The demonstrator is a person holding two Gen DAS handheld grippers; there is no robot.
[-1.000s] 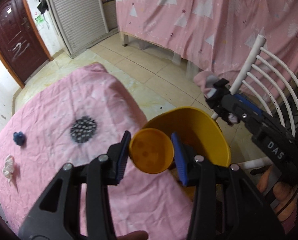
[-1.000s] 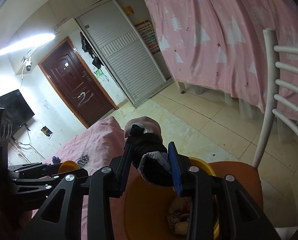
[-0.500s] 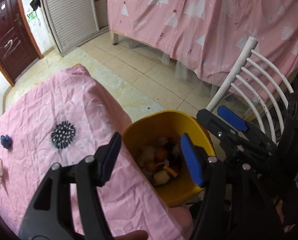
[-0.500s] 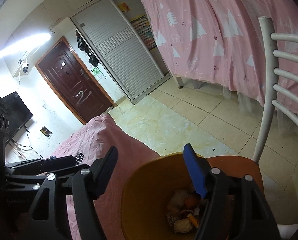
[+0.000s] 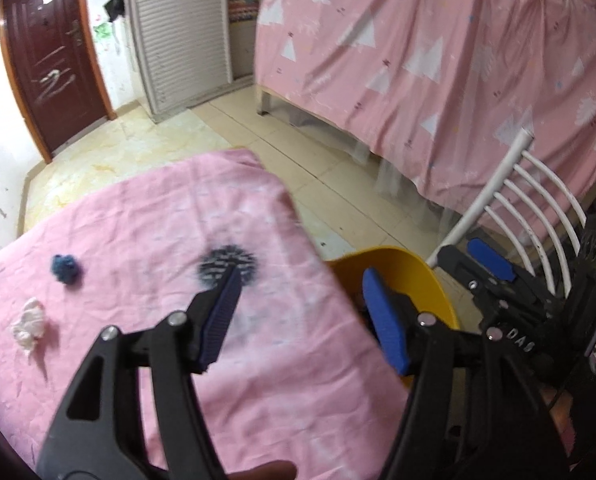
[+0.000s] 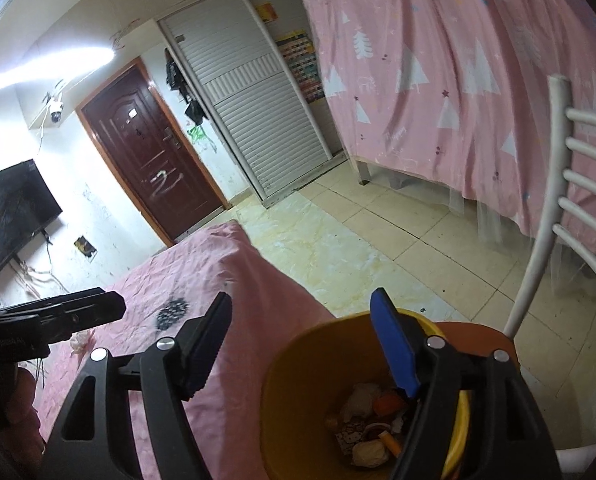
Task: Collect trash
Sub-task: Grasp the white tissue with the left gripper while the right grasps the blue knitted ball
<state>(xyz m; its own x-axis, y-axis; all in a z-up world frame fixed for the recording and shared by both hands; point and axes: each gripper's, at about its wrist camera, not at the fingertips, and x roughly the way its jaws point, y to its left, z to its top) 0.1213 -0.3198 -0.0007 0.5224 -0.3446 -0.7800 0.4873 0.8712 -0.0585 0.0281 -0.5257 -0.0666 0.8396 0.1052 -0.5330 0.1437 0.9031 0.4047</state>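
left tongs [image 5: 298,316]: empty, jaws opening | right tongs [image 6: 302,344]: empty, jaws opening above yellow bin [image 6: 298,400] | trash: blue scrap [image 5: 67,269] and white wad [image 5: 29,322] on pink worktop [image 5: 138,216] | handling: likely light, soft; pinch across middle

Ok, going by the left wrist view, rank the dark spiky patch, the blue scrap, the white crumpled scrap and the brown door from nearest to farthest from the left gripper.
From the left gripper, whose jaws are opening with nothing between them:
1. Dark spiky patch, just past its left fingertip.
2. Blue scrap, further left on the pink cloth.
3. White crumpled scrap, near the cloth's left edge.
4. Brown door, across the room, upper left.
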